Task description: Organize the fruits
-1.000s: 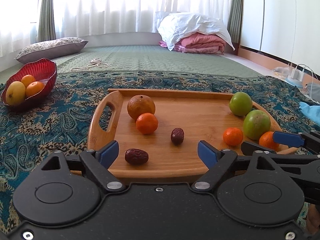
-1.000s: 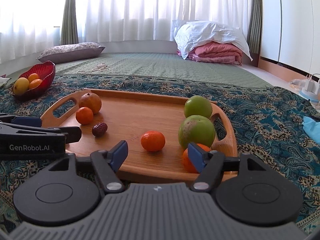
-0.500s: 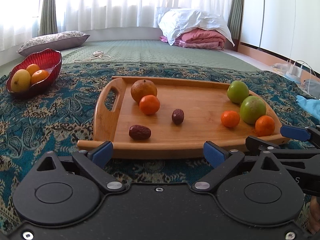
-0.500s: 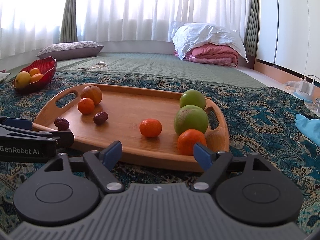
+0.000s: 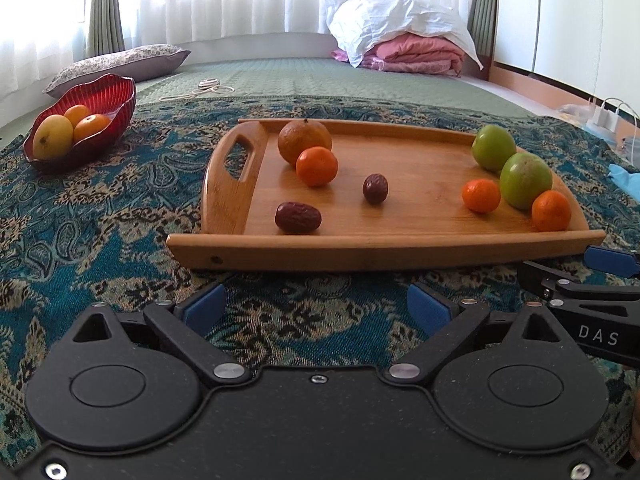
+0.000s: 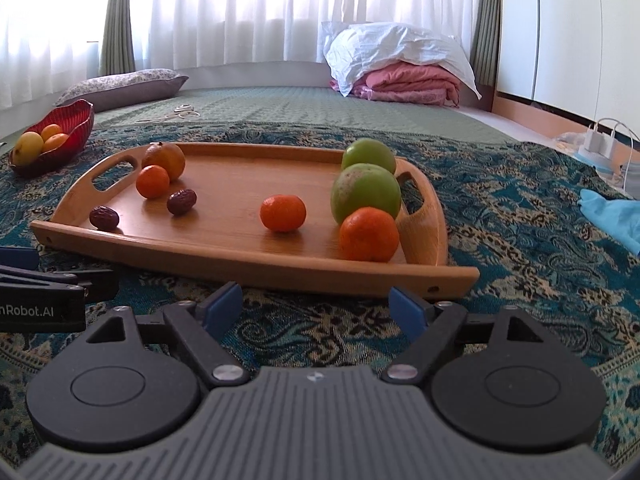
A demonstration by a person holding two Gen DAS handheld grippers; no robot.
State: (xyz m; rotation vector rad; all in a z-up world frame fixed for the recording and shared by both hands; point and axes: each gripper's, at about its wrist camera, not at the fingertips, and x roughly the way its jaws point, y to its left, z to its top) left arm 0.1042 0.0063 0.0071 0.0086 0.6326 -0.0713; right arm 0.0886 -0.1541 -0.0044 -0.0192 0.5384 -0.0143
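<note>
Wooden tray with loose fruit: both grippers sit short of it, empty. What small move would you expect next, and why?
Probably the left gripper reaches forward over the wooden tray rim toward the nearest date. Both it and the right gripper are open and empty over the cloth, all tray fruit lies loose, and that date sits almost straight ahead of the left one.

Beyond the blue-padded tongs (image 5: 316, 308) – a honey-brown wooden tray (image 5: 384, 246) on teal paisley cloth (image 5: 100, 216); 3 bright orange mandarins, 2 green apples, 2 dark red dates – ribbed red bowl (image 5: 100, 100) far left.
</note>
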